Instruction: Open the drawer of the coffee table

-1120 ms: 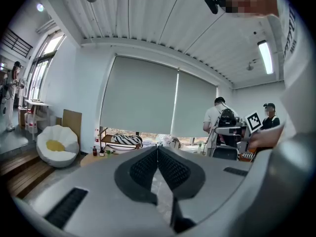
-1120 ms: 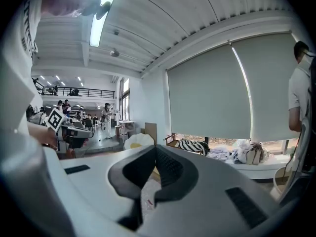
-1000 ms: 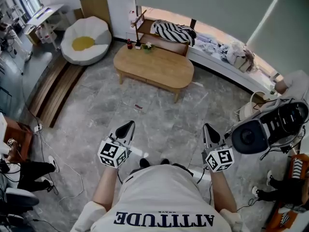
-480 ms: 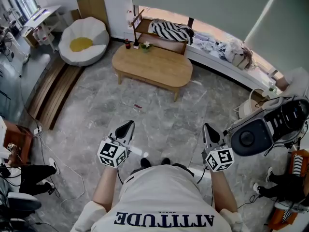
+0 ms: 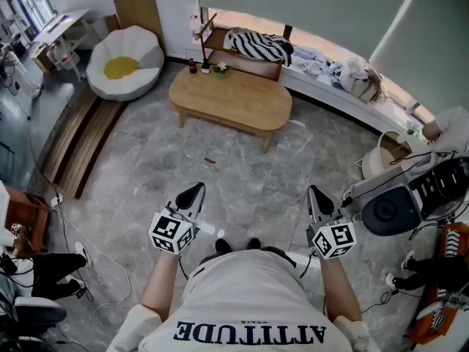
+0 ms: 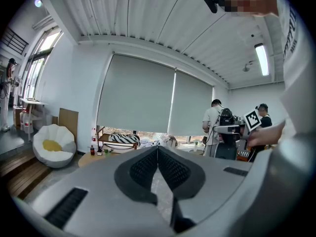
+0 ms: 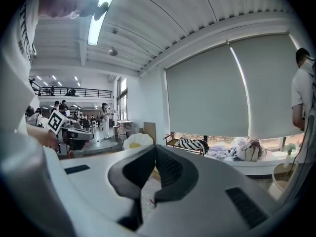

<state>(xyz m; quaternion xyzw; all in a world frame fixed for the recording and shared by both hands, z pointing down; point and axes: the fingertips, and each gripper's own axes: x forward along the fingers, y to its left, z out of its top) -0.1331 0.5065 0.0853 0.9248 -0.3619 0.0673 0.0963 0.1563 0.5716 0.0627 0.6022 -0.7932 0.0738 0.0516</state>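
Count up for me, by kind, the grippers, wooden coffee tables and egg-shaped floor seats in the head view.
Grippers: 2, the left gripper and the right gripper
Wooden coffee table: 1
Egg-shaped floor seat: 1
Total: 4

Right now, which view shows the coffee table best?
The head view: the whole coffee table, oval wooden top and legs, is unobstructed. The left gripper view shows only a strip of its top beside the left gripper. In the right gripper view the right gripper hides it.
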